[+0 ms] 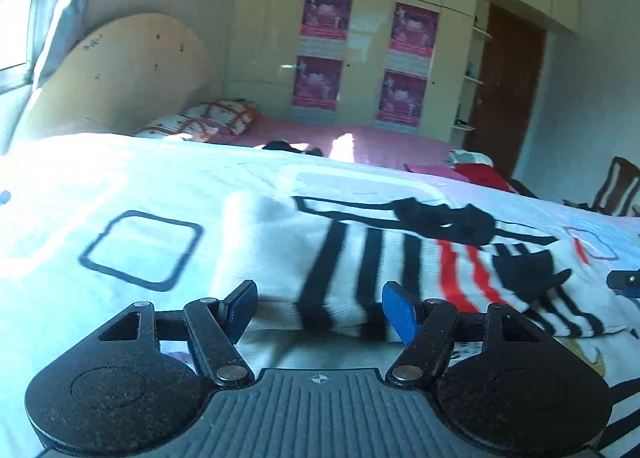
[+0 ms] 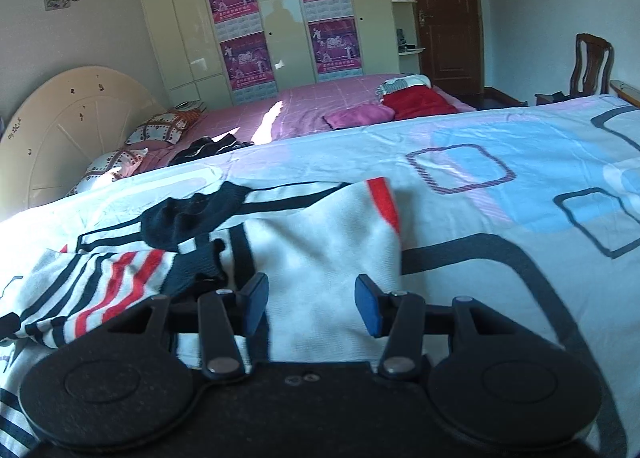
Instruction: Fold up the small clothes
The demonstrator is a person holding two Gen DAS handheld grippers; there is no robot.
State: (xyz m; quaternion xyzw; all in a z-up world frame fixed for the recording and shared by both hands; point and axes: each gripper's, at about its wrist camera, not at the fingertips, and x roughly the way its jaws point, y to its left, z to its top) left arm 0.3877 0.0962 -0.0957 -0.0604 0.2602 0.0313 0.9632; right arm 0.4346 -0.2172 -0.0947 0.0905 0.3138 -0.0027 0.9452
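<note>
A white knit sweater [image 1: 280, 250] with black and red stripes lies crumpled on the bed sheet [image 1: 140, 246]. A black part of it [image 1: 444, 222] rests on top. My left gripper [image 1: 320, 312] is open just before the sweater's near edge, its pads off the cloth. In the right wrist view the same sweater [image 2: 320, 242] spreads under and ahead of my right gripper [image 2: 312, 308]. That gripper stands open with white cloth lying between its blue fingers [image 2: 368, 310], and the pads do not pinch it. The black part [image 2: 192, 214] lies to its far left.
The patterned sheet [image 2: 460, 170] stretches out to the right. Behind is a second bed with a pink cover [image 2: 320, 106], pillows [image 2: 156, 126], a red cloth [image 2: 416, 98] and dark clothes [image 2: 208, 150]. A wardrobe with posters [image 2: 240, 18], a door [image 2: 444, 10] and a chair [image 2: 592, 62] line the far wall.
</note>
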